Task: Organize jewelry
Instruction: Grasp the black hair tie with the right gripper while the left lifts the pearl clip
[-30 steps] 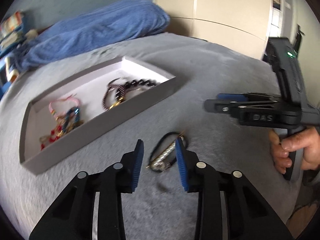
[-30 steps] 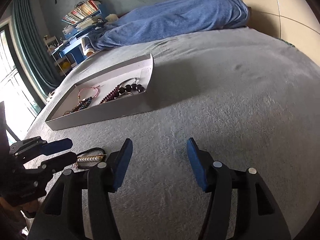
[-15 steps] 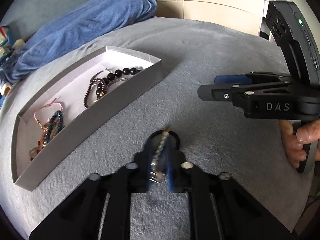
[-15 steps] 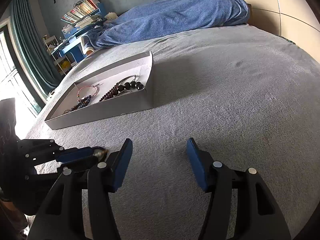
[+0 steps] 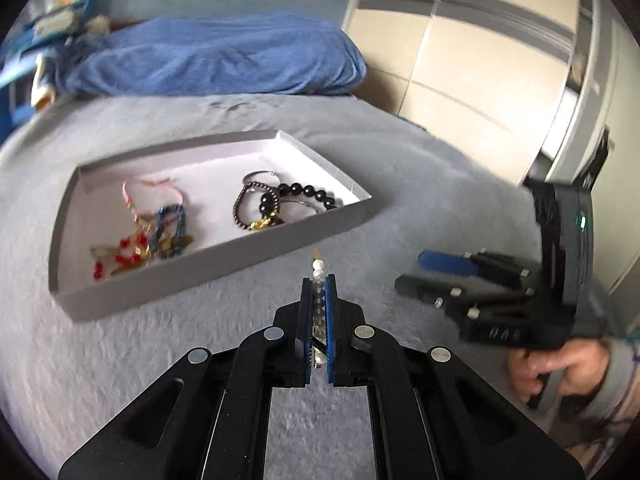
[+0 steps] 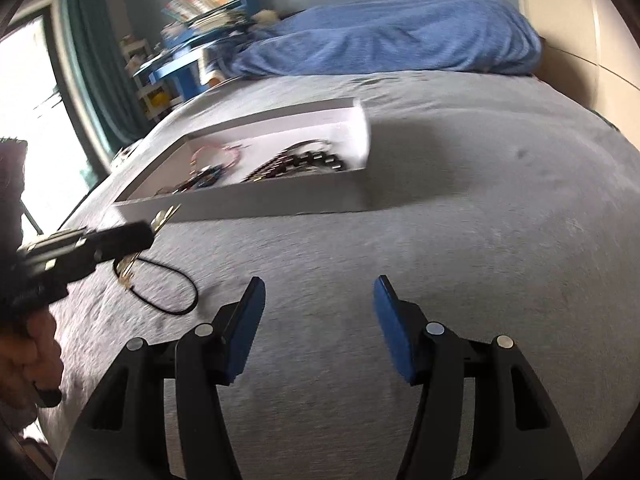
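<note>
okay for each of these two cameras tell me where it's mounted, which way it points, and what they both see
Left wrist: on the left gripper, facing the gray tray; shows its fingers shut on a bead bracelet, plus the right gripper and hand.
Right wrist: on the open right gripper, facing across the bed; shows the left gripper.
Shared: tray, bracelet, blue blanket.

Home bedroom, grey bed [image 6: 460, 240], blue duvet [image 6: 392, 36], wardrobe [image 5: 472, 52], bookshelf [image 6: 200, 4]

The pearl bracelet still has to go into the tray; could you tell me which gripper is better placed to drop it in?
Left. The left gripper is shut on the pearl bracelet, close to the tray. The right gripper is open, holding nothing.
</note>
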{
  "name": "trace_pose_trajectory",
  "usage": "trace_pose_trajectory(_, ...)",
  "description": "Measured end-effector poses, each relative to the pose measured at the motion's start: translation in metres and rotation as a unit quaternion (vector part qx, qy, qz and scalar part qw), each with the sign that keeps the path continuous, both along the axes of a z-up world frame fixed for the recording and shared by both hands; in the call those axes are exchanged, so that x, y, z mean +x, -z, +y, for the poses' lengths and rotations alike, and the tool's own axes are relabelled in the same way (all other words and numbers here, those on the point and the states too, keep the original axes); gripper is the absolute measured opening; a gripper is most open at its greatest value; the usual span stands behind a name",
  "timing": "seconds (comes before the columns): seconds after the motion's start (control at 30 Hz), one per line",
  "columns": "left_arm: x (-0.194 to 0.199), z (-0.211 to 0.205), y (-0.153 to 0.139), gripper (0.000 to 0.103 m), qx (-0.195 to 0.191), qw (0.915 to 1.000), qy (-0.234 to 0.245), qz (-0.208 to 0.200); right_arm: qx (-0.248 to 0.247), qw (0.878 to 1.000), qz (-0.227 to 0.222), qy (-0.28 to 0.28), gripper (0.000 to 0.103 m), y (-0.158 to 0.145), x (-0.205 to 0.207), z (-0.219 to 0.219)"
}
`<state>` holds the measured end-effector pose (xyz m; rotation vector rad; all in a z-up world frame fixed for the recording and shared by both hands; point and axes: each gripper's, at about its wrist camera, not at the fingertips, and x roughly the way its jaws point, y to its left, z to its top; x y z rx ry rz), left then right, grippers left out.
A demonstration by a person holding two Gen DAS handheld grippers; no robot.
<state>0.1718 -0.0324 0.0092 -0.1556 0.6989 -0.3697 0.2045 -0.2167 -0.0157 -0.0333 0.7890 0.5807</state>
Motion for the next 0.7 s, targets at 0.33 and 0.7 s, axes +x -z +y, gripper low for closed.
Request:
trace_pose_trajectory(0.33, 0.001, 0.012, 0.014, 0.006, -0.035, 0.9988, -0.02, 0.029, -0.003, 0.999, 0.018, -0.051, 0.056, 0.001, -0.014, 0.034)
trace_pose_trajectory(0.7, 0.001, 0.014, 0.011, 0.006, 0.007, 0.9993, -0.035, 0.014, -0.024, 0.995, 0.03, -0.097, 0.053, 0.005, -0.017, 0.068)
